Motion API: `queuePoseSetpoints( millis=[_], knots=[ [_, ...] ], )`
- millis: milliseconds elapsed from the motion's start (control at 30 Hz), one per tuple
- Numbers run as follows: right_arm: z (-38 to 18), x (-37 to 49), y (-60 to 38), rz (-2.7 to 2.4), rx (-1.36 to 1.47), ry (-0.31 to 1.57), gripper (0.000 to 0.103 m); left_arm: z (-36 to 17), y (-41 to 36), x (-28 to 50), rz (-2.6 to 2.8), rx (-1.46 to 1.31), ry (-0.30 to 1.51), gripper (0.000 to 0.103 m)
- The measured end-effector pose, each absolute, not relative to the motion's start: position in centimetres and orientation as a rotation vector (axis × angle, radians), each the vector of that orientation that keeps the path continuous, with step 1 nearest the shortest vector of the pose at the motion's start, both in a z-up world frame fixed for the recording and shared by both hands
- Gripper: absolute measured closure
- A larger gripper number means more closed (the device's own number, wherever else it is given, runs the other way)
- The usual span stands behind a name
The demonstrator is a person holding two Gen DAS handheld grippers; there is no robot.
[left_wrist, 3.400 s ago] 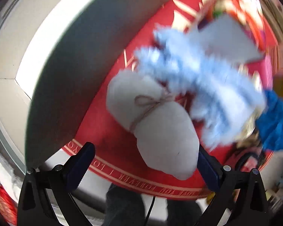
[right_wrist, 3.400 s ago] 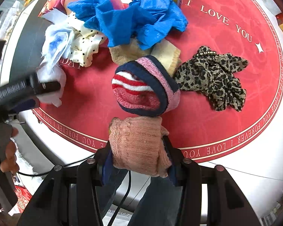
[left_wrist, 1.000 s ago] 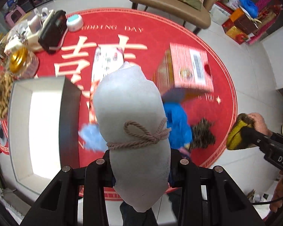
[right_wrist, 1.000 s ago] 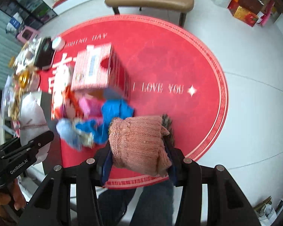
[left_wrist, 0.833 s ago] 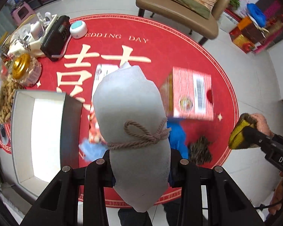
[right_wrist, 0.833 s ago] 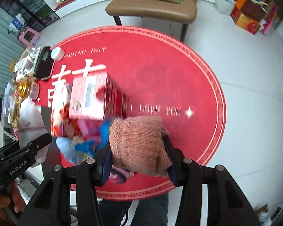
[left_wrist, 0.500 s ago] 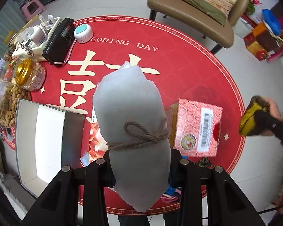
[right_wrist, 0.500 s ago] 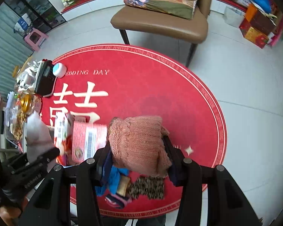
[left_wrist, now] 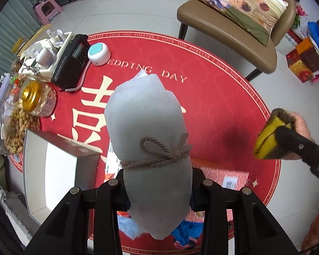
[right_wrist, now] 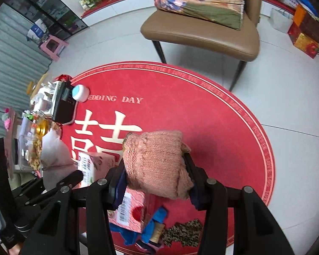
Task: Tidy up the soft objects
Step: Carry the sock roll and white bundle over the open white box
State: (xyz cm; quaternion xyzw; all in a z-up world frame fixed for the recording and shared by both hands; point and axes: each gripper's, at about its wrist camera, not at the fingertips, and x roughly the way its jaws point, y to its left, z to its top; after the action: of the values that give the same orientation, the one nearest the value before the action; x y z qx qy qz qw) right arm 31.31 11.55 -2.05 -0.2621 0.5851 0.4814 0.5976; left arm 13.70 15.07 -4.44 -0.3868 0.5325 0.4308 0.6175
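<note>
A white padded bundle tied round with a brown cord stands upright between the fingers of my left gripper, which is shut on its lower half and points straight down over the red round mat. My right gripper is shut on a folded pink knitted piece; a yellow edge of it shows in the left wrist view. The pile of soft things lies low in the right wrist view: blue cloth and leopard-print cloth beside a pink carton.
An open grey box with a white inside sits at the mat's left edge. Behind it are a peanut container, a gold-lidded jar, a black radio and a small white-and-teal device. A brown chair with a cushion stands beyond the table.
Both grippers have travelled across the table with their loads still gripped. The carton and cloth pile slid toward the bottom of both views; the mat's far side and the chair came into sight.
</note>
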Motion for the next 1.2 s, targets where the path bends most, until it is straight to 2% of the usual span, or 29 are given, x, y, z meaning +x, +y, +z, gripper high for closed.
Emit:
queuePoseSetpoints(
  millis=[267,533,1200],
  knots=[
    [-2.2,28.7,13.9,1.151,-0.602,1.344,0.051,-4.8,18.1,12.0,1.015,-0.901,1.186,0.064],
    [-1.8,24.2,14.8,1.167,-0.573,1.344,0.051,-5.1,20.2,6.9,1.019,-0.911,1.187,0.064],
    [0.0,15.8,15.0,1.205,-0.74,1.301,0.051,-4.6,21.6,-3.9,1.104,-0.986,1.099,0.064]
  ],
)
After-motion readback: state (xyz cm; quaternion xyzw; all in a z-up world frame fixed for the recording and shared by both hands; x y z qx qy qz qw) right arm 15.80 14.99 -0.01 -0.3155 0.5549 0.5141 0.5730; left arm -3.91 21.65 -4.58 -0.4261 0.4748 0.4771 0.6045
